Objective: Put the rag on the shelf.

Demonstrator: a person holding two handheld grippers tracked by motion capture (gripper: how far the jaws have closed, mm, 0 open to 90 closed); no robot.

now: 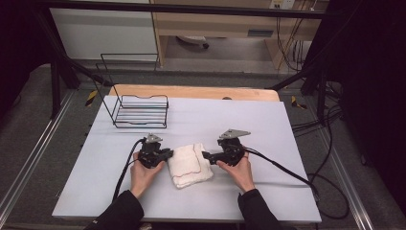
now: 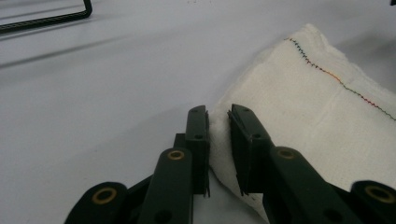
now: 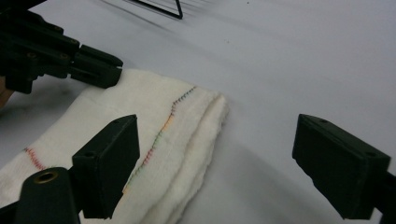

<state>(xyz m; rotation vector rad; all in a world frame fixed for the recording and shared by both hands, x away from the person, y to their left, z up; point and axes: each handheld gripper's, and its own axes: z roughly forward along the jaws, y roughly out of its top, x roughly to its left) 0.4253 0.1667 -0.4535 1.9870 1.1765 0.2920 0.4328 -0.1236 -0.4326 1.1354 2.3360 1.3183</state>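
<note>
Pinching folded cloth, left claw; wire rack well apart.

Looks like a lab recording setup: white-covered wooden table inside a black metal frame, loose black cables trailing over grey carpet floor.

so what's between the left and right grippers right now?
The folded white towel lies between the left gripper and the right gripper in the high view; the left's jaws pinch its edge, the right's stand open beside it.
</note>
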